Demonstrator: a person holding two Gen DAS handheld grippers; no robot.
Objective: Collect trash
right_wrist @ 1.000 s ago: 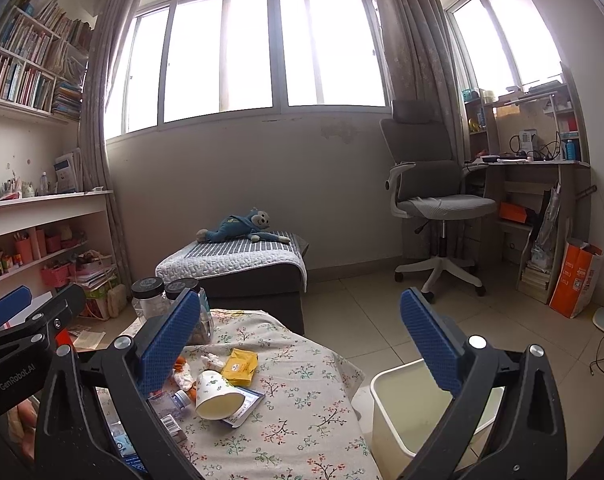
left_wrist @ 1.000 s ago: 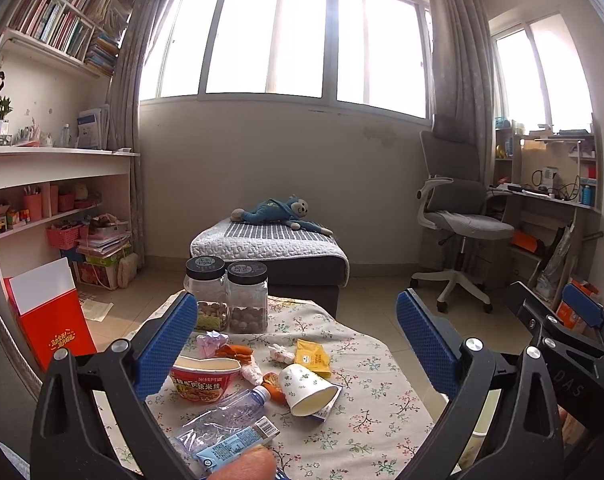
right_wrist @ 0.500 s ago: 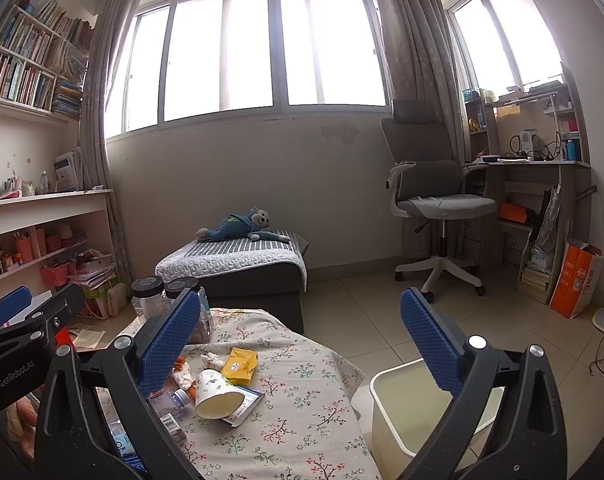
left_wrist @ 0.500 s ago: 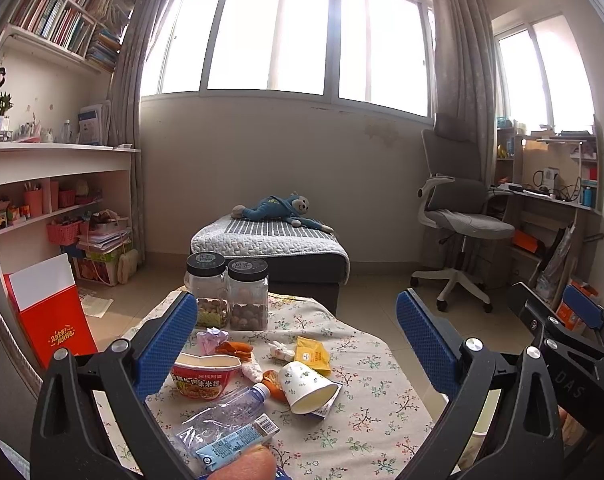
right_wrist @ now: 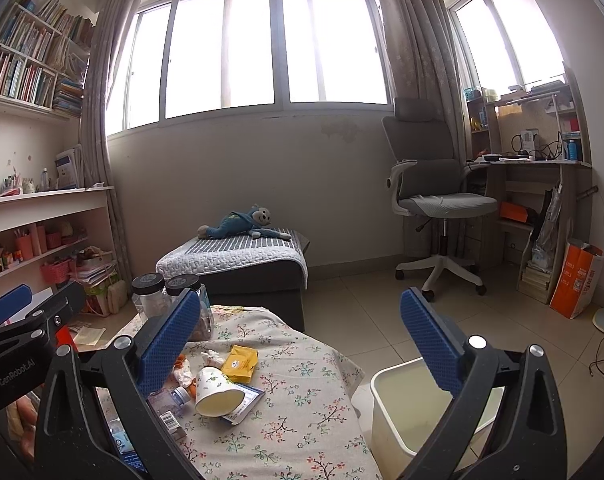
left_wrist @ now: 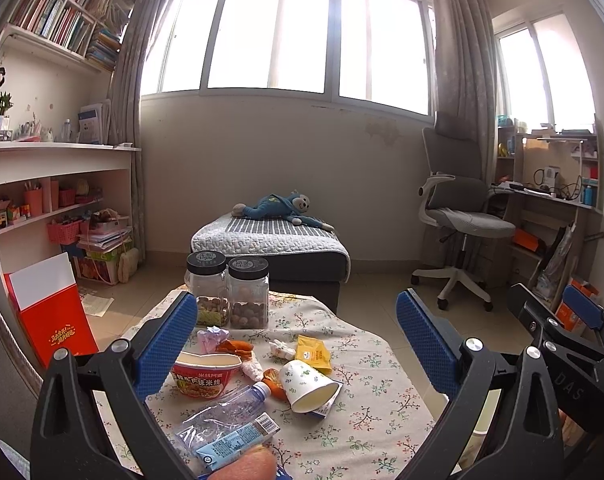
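Observation:
Trash lies on a floral tablecloth (left_wrist: 365, 420): a tipped paper cup (left_wrist: 307, 384), a red noodle bowl (left_wrist: 204, 374), a crushed plastic bottle (left_wrist: 226, 410), a yellow packet (left_wrist: 311, 354), a blue wrapper (left_wrist: 238, 442), orange scraps and tissue. My left gripper (left_wrist: 296, 342) hovers open above the pile, holding nothing. My right gripper (right_wrist: 300, 340) is open too, above the table's right side; the paper cup (right_wrist: 214, 392) and yellow packet (right_wrist: 240, 362) show under it. A white bin (right_wrist: 401, 432) stands on the floor right of the table.
Two black-lidded jars (left_wrist: 226, 292) stand at the table's far edge. Beyond is a grey ottoman (left_wrist: 270, 248) with a blue plush toy, an office chair (left_wrist: 461, 236), a desk at right, shelves and a red bag (left_wrist: 50, 320) at left.
Both grippers stay open and almost still; the left view has drifted very slightly. Nothing on the table has moved.

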